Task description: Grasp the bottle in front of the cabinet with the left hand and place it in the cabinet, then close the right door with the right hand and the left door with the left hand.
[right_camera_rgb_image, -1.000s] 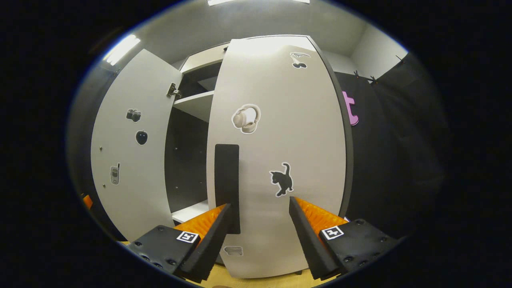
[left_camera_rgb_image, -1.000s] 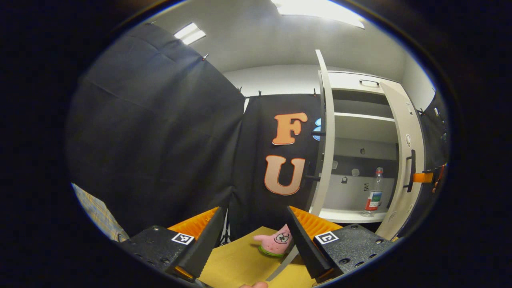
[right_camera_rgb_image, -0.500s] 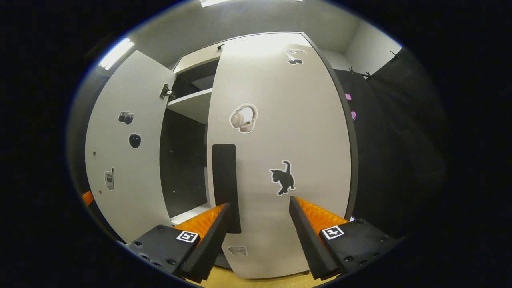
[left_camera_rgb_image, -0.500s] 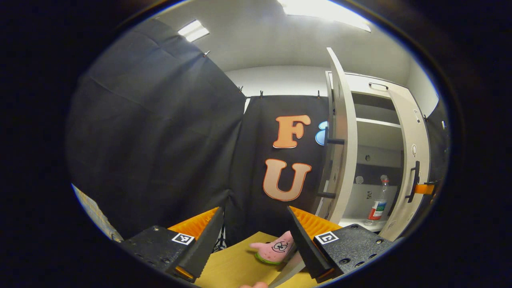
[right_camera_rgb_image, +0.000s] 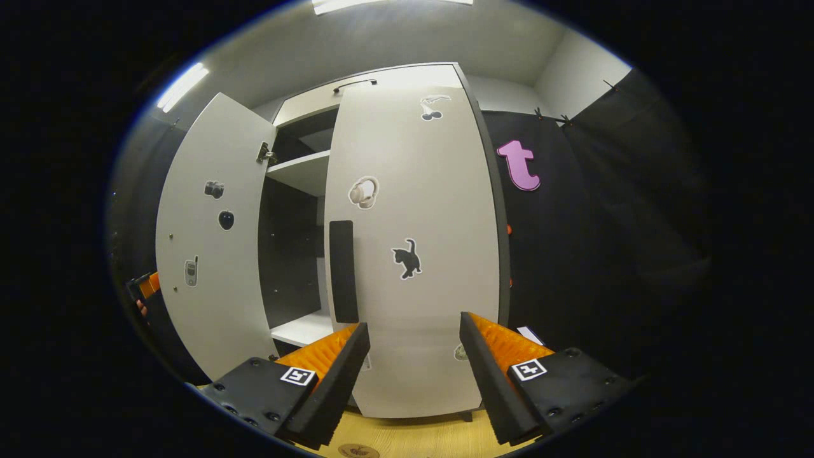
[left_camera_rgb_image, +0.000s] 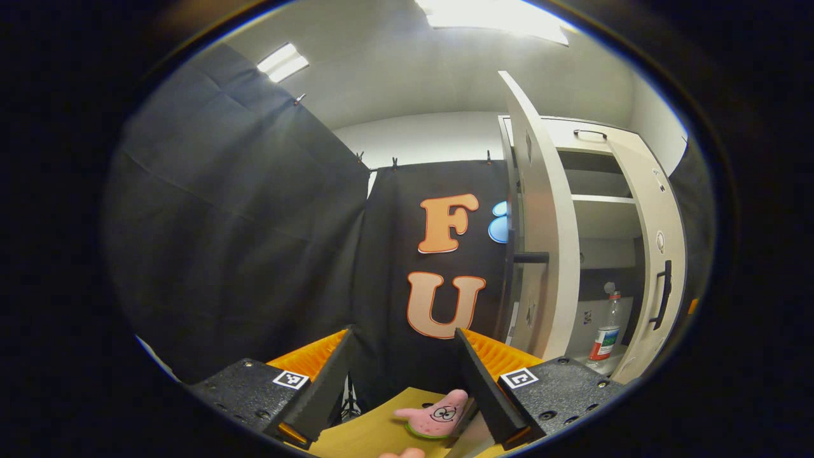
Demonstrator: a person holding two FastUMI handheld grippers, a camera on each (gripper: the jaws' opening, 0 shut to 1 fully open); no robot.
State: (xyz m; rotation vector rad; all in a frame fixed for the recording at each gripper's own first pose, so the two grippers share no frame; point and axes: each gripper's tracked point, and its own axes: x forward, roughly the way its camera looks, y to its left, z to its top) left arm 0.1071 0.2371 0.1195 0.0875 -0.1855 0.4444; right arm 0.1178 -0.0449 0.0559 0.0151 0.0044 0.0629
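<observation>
Bottle stands upright inside the cabinet on the lower shelf, near that shelf's front edge, so the placing step looks done. The big change is at the right door: a second ago the right gripper sat tight up against it, one finger alongside the black handle; now the door has swung almost flat to the cabinet front and the gripper has pulled back, fingers spread and holding nothing. From the left gripper view a narrow gap is left at that door's free edge, so whether it is fully latched I cannot tell.

That shifts attention to the left door, which has come round a little and now hides more of the interior, yet stands well open. The left gripper hovers over the yellow worktop, fingers parted and empty, with a pink star toy between them near the worktop's far edge. My read: the left door is the remaining job, and the left gripper must get behind its outer face to push.
</observation>
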